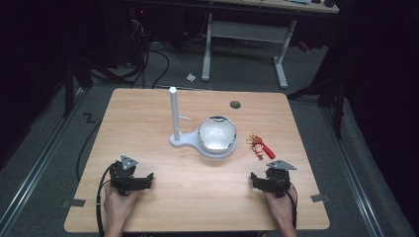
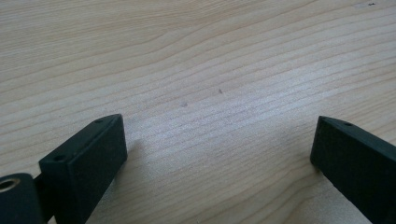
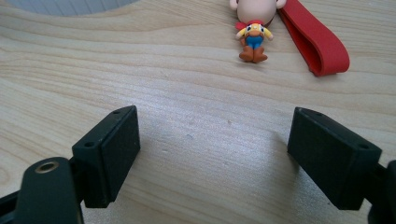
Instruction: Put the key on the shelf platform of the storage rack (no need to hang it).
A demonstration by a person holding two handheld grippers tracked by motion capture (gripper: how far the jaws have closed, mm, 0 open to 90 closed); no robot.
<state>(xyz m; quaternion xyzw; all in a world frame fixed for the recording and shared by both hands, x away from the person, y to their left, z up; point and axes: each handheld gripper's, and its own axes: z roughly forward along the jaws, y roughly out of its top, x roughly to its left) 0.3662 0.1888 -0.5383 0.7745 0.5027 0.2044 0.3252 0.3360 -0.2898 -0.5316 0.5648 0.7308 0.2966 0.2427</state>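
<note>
The keychain figure (image 3: 252,35) with its red strap (image 3: 314,43) lies just ahead of the right gripper (image 3: 212,154), strap angling away, well apart from the left gripper (image 2: 219,149); both stand wide open, holding nothing

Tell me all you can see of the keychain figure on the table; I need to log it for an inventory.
The keychain figure is a small cartoon doll with a large pale head, red and yellow top, blue trousers and brown shoes, seemingly plastic. A gold-coloured ring sits at its head end, and a red strap loop lies beside it. It lies flat on the wooden table, just right of the white stand's base and apart from it, ahead of the right tongs. Nothing grips it.
</note>
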